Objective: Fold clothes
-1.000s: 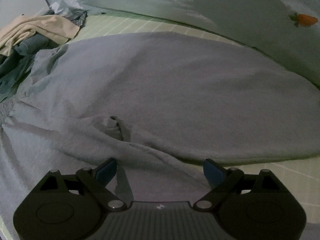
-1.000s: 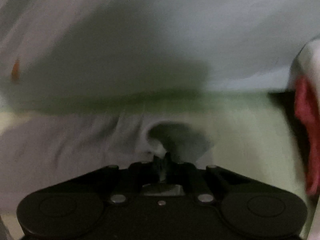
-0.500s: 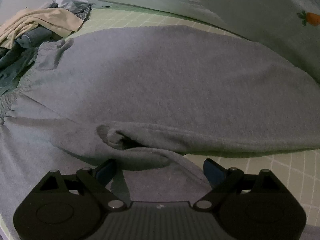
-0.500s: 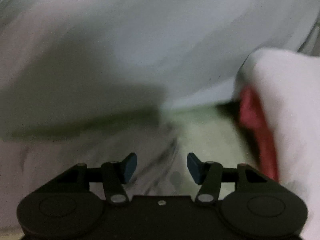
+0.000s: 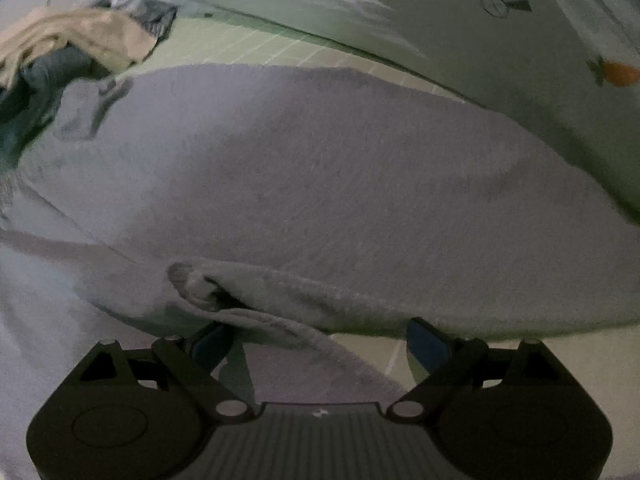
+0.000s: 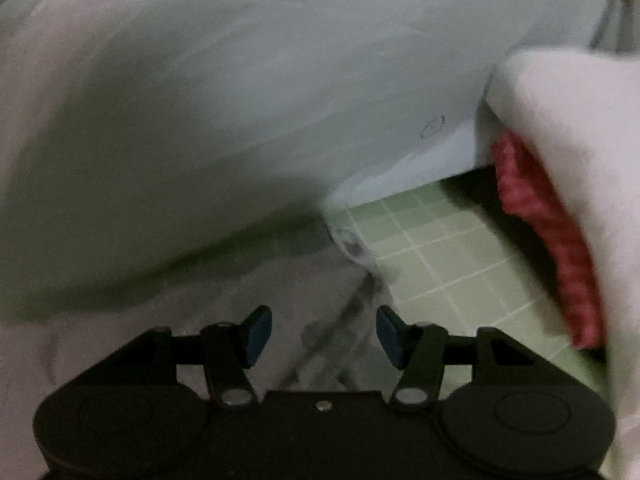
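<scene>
A grey fleecy garment (image 5: 320,168) lies spread flat on a green checked sheet (image 5: 280,50). One rumpled, doubled-over edge (image 5: 200,288) lies just ahead of my left gripper (image 5: 318,340). That gripper hangs open and wide above the cloth, its pads clear of it. In the right wrist view the garment's end (image 6: 160,320) lies under my right gripper (image 6: 324,332). Its jaws stand apart. A wrinkled edge of the cloth (image 6: 352,252) runs between them, and the pads do not press on it.
A pile of beige and dark teal clothes (image 5: 72,40) sits at the far left. A pale quilt (image 5: 480,60) with a carrot print (image 5: 618,74) borders the garment's far side. At right, a white cloth with a red lining (image 6: 540,220) overhangs the green sheet (image 6: 440,256).
My right gripper has let go of the grey cloth and its jaws have sprung apart; its view has swung right. The left gripper stayed open while the garment settled flatter.
</scene>
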